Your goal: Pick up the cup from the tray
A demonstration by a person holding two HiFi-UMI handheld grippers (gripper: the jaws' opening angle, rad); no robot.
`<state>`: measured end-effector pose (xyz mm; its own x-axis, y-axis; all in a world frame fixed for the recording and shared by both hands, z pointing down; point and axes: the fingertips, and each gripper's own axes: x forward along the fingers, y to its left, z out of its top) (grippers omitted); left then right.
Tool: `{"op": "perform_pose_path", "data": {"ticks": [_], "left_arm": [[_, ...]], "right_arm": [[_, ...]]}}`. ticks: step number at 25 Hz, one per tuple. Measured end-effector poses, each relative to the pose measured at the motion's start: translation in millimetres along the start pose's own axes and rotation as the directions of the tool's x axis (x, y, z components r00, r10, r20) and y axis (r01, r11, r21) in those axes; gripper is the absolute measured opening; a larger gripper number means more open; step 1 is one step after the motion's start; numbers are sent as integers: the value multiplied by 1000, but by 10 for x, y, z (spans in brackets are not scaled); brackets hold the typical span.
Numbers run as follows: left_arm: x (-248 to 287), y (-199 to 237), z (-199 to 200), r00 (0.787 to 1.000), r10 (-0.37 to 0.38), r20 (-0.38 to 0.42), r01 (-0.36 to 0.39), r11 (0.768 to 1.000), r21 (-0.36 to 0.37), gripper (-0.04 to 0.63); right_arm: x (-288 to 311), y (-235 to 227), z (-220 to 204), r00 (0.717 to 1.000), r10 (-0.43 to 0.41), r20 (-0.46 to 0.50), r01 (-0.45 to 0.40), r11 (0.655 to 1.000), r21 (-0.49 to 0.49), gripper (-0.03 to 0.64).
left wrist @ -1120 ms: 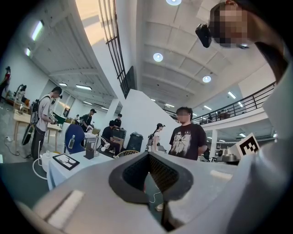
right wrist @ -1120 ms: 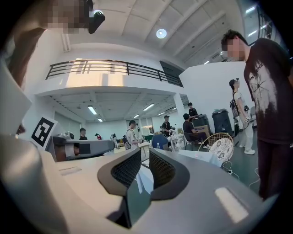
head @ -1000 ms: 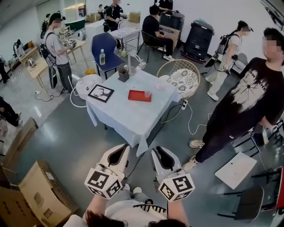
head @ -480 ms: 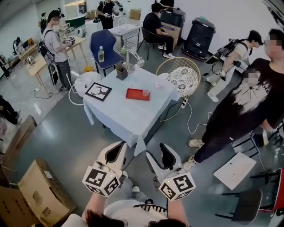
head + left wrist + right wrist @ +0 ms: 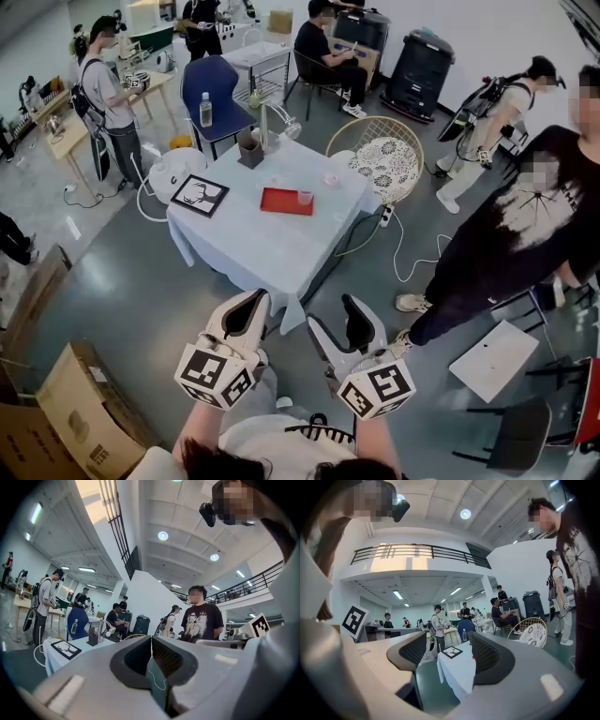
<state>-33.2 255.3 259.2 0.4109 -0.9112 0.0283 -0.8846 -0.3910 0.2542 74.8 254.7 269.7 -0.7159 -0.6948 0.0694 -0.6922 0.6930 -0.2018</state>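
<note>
A small clear cup (image 5: 305, 198) stands on the right end of a red tray (image 5: 284, 202), on a table draped in pale cloth (image 5: 262, 248). Both grippers hang in the air well short of the table's near corner, close to my body. The left gripper (image 5: 246, 311) is shut with nothing in it; in the left gripper view its pads (image 5: 151, 645) meet. The right gripper (image 5: 339, 324) is open and empty. Through its gap in the right gripper view (image 5: 447, 651), the table (image 5: 457, 665) shows some way off.
The table also carries a black framed picture (image 5: 199, 195), a dark box (image 5: 250, 150), a lamp (image 5: 272, 117) and a second clear cup (image 5: 330, 178). A wicker chair (image 5: 380, 159) stands behind it, a person in black (image 5: 525, 225) to the right, cardboard boxes (image 5: 66, 412) lower left.
The right gripper's jaws have spread wider apart. The table has slid slightly left and up in the head view. The left gripper has stayed shut.
</note>
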Motion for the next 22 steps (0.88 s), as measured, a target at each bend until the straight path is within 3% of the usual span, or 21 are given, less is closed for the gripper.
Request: {"op": "perform_pose_path", "data": {"ticks": [10, 22], "left_arm": [[469, 524, 5, 999, -21, -43, 21, 1000, -6, 0], [1010, 1311, 129, 993, -78, -92, 78, 997, -2, 0]], "right_arm": [[610, -271, -25, 998, -47, -29, 47, 999, 1, 314], [1553, -526, -10, 995, -96, -30, 95, 995, -12, 365]]}}
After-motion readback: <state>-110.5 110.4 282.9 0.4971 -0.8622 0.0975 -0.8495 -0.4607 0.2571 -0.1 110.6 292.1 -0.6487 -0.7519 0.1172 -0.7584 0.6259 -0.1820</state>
